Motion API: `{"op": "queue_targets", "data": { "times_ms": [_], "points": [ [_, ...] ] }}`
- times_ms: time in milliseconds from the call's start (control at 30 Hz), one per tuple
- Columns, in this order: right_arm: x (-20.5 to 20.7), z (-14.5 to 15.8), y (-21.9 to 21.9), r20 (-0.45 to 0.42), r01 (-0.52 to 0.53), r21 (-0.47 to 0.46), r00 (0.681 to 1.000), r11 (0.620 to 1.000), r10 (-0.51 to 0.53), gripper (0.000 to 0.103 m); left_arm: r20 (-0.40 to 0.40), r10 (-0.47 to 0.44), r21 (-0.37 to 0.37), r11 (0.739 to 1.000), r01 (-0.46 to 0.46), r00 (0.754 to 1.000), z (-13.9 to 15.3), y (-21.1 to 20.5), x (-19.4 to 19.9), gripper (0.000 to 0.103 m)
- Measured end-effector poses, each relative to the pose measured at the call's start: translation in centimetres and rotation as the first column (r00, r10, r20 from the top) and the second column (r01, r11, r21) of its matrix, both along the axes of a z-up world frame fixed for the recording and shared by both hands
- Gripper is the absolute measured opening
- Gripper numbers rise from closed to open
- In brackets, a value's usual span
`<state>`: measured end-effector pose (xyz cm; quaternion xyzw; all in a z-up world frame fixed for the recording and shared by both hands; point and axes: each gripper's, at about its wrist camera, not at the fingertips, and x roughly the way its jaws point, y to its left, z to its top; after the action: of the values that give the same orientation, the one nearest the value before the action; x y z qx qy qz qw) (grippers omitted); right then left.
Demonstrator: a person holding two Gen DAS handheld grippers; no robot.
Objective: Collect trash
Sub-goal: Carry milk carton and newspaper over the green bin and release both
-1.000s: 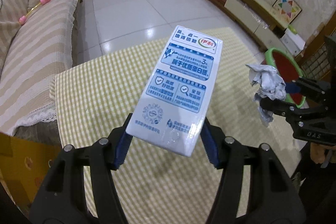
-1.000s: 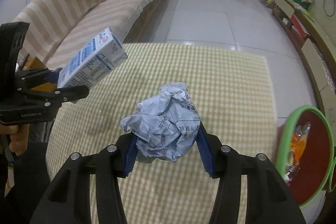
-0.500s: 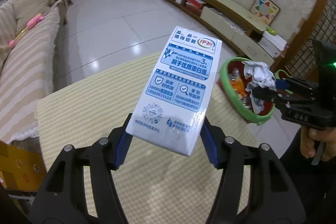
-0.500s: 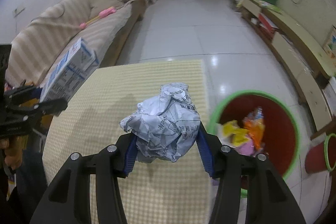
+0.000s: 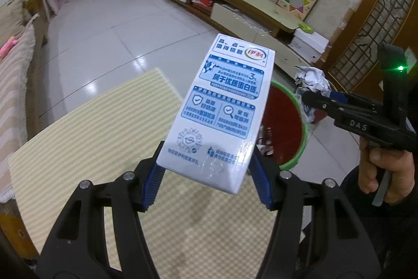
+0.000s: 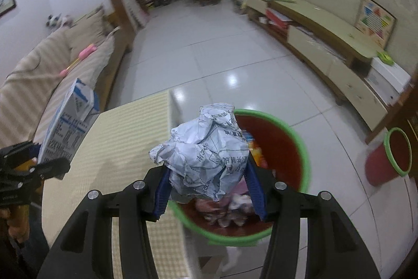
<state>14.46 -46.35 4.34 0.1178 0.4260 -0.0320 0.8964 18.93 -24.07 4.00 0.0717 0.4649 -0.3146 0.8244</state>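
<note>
The left gripper [image 5: 206,183] was clamped on a white and blue milk carton [image 5: 222,111], which was held tilted above the checked yellow tablecloth [image 5: 91,137]. To its right, the right gripper [image 6: 209,194] was clamped on a ball of crumpled paper [image 6: 206,151], held over the red bin with a green rim [image 6: 304,145]. The bin stood on the floor just beside the table edge and already held wrappers. A smaller red bin [image 6: 386,161] stood further right.
</note>
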Motion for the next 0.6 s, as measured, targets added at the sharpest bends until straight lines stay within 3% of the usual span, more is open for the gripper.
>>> {"op": "queue_targets", "data": {
  "times_ms": [267, 367, 600],
  "points": [
    [0.1, -1.9, -3.9, -0.023, 0.111, 0.055, 0.994, 0.992, -0.11, 0.049, -0.051, -0.026, -0.05, 0.998, 0.023, 0.998, -0.8, -4.7, 0.9, 0.058],
    [0.3, -2.0, -4.4, -0.021, 0.131, 0.034, 0.991, 0.991, -0.131, 0.049, -0.082, -0.039, -0.071, 0.997, 0.033, 0.996, -1.3, -6.0, 1.2, 0.058],
    [0.5, -2.4, -4.9, -0.027, 0.145, 0.035, 0.989, 0.989, -0.144, 0.049, -0.099, -0.061, -0.061, 0.997, 0.055, 0.993, -2.3, -9.1, 1.8, 0.058]
  ]
}}
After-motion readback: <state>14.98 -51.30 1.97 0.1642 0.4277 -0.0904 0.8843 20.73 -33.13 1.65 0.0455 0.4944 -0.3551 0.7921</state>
